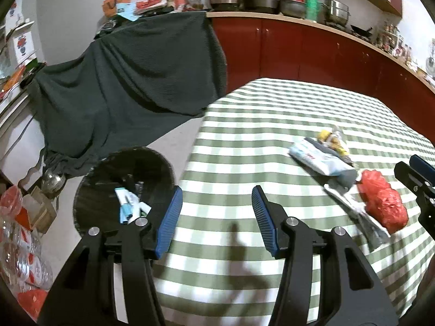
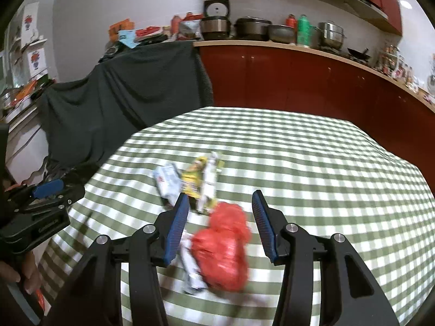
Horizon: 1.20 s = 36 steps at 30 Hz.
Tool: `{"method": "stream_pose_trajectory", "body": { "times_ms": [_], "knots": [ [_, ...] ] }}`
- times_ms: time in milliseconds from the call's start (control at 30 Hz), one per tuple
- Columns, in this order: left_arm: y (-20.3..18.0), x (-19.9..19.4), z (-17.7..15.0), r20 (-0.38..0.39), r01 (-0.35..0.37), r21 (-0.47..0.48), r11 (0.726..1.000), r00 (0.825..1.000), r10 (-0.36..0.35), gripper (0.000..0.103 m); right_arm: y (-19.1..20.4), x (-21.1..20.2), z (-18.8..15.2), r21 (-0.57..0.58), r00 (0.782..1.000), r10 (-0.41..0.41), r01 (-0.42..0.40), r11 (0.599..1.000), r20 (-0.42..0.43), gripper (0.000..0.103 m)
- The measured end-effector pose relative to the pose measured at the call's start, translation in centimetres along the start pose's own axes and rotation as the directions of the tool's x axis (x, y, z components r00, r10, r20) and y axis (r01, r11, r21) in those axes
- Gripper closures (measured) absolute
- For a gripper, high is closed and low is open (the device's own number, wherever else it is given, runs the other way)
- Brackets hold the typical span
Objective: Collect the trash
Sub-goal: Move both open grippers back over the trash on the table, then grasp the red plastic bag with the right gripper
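A crumpled red plastic bag point(image 2: 223, 247) lies on the green-checked tablecloth point(image 2: 312, 163), between the fingers of my open right gripper point(image 2: 220, 203); it also shows in the left wrist view point(image 1: 383, 201). Beyond it lie a yellow wrapper point(image 2: 193, 179), a white wrapper point(image 2: 210, 179) and a pale blue-white packet point(image 2: 167, 180); the packet also shows in the left wrist view point(image 1: 318, 160). My left gripper point(image 1: 216, 194) is open and empty over the table's left edge. A black bin point(image 1: 122, 187) on the floor to the left holds a few wrappers point(image 1: 130, 206).
A dark green cloth point(image 1: 127, 81) drapes furniture behind the bin. Red cabinets point(image 1: 299, 51) with pots on the counter run along the back. Jars and red bags point(image 1: 21, 244) clutter the floor at left. The left gripper shows at the left in the right wrist view point(image 2: 40, 209).
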<state>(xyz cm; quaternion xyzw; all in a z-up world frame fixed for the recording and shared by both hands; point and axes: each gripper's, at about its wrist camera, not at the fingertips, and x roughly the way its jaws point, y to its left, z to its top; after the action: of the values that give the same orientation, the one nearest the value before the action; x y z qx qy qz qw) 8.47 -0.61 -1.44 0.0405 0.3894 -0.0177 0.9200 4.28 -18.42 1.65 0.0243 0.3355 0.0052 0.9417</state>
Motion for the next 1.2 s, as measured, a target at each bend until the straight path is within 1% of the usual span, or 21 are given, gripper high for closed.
{"method": "stream_pose_trajectory", "body": {
  "times_ms": [200,333,500,767,833,1000,1067,1133,1167,1200],
  "knots": [
    [-2.8,0.5,-0.2,-0.017,0.016,0.025,1.0,1.0,-0.015,0.051,-2.7,0.1,-1.1,0.031,1.0,-0.02,0.021,0.999,-0.014,0.055],
    [-4.2,0.7,-0.2,-0.025,0.02,0.046,0.999,1.0,-0.019,0.051,-3.8,0.4,-1.8,0.053,1.0,-0.012,0.013,0.998,-0.029,0.055],
    [-4.8,1.1,-0.2,-0.033,0.013,0.054,0.998,0.999,-0.011,0.051,-3.5,1.0,-2.5,0.051,0.999,0.024,-0.021,0.998,-0.048,0.055],
    [-4.7,1.8,-0.2,-0.048,0.004,0.049,0.999,0.999,-0.001,0.051,-2.3,1.6,-2.3,0.044,0.995,0.074,-0.071,0.997,-0.061,0.054],
    [-4.6,2.0,-0.1,-0.05,0.005,0.047,0.999,0.999,-0.002,0.051,-2.0,1.9,-2.4,0.038,0.995,0.076,-0.073,0.997,-0.072,0.053],
    [-4.9,2.1,-0.1,-0.052,0.013,0.053,0.999,0.999,-0.01,0.051,-2.1,2.5,-2.6,0.052,0.992,0.086,-0.081,0.995,-0.095,0.047],
    [-5.1,2.1,0.0,-0.051,0.016,0.054,0.998,0.999,-0.013,0.051,-2.2,2.5,-2.7,0.064,0.99,0.097,-0.091,0.994,-0.103,0.047],
    [-5.3,2.1,0.1,-0.048,0.02,0.054,0.998,0.999,-0.017,0.049,-2.3,2.6,-2.7,0.071,0.988,0.107,-0.099,0.993,-0.109,0.047],
    [-5.4,2.1,0.1,-0.048,0.02,0.053,0.998,0.999,-0.018,0.044,-2.2,2.7,-2.7,0.073,0.987,0.115,-0.108,0.991,-0.113,0.047],
    [-5.5,2.0,0.1,-0.046,0.021,0.051,0.998,0.999,-0.019,0.043,-2.1,2.8,-2.7,0.075,0.986,0.123,-0.114,0.991,-0.117,0.047]
  ]
}}
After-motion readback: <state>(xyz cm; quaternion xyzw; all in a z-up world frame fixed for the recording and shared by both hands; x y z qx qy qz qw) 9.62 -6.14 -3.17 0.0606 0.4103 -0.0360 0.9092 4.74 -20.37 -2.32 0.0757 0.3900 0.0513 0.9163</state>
